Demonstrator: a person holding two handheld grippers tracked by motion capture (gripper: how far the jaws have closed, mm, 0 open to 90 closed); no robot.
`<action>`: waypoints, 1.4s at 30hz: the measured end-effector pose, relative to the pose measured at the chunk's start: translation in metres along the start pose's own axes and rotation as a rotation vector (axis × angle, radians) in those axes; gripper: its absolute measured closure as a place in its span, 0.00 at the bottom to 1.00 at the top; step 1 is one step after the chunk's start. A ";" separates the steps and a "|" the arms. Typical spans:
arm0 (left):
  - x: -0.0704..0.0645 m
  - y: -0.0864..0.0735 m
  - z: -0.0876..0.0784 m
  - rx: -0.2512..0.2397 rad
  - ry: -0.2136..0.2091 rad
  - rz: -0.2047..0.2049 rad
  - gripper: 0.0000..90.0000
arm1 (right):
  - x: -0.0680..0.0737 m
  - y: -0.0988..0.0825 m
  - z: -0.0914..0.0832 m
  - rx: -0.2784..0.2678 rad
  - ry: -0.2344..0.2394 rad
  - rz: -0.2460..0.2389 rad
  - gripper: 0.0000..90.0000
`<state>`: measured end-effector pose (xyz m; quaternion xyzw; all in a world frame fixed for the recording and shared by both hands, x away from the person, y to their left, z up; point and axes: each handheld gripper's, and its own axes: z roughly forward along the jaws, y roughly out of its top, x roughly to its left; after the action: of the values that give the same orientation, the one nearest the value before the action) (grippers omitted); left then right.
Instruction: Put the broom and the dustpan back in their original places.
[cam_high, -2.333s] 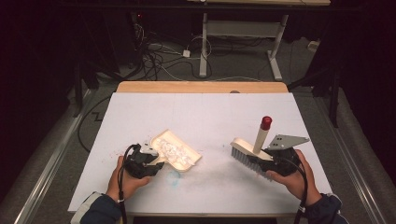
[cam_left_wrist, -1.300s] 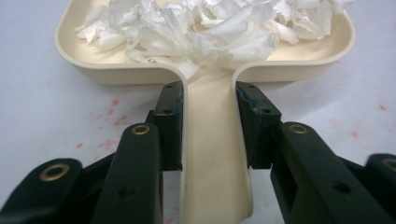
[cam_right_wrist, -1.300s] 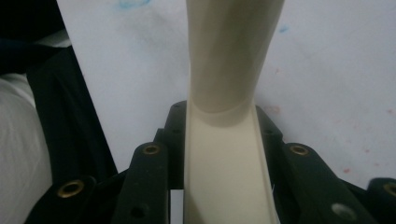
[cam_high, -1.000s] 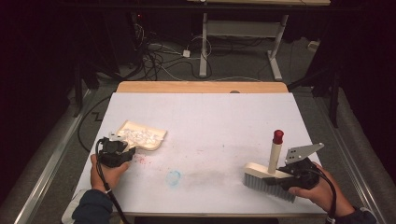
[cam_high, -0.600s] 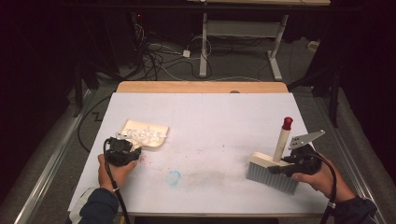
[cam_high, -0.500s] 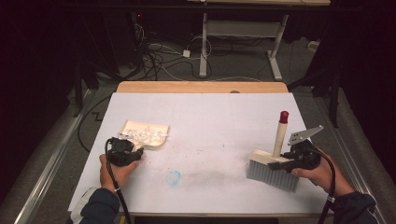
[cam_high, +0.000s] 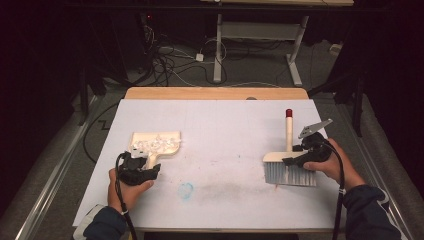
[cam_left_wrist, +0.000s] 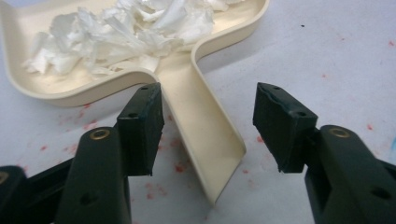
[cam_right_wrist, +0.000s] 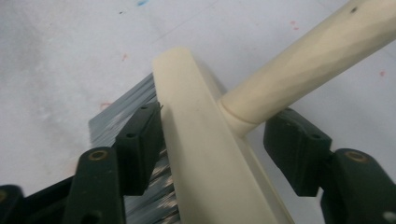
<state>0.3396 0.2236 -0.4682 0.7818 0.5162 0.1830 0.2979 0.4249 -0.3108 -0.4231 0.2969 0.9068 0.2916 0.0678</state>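
on the white tabletop (cam_high: 225, 130), my left hand-held gripper (cam_left_wrist: 208, 122) has just been opening off the cream plastic dustpan (cam_left_wrist: 196, 100), handle between untouching pads; the right hand-held gripper (cam_right_wrist: 215, 140) likewise frees the cream grey-bristled brush (cam_right_wrist: 205, 154); i'd back out straight.

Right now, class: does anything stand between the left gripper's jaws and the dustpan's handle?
Nothing visible does. The left gripper straddles the handle of the dustpan, jaws just opened and off it, with bare table beside it. The paper scraps lie farther up in the pan.
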 end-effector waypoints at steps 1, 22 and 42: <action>0.001 -0.002 0.000 -0.001 -0.001 -0.008 0.42 | -0.002 -0.001 0.001 -0.006 0.003 0.016 0.40; -0.005 -0.018 -0.010 -0.080 -0.033 0.099 0.31 | -0.012 -0.002 0.024 -0.093 -0.294 0.312 0.51; -0.024 -0.025 -0.019 -0.125 -0.078 0.226 0.26 | 0.001 0.016 0.019 -0.259 -0.371 0.272 0.40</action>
<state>0.3019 0.2143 -0.4696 0.8214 0.4007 0.2167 0.3432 0.4369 -0.2908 -0.4294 0.4534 0.7857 0.3522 0.2302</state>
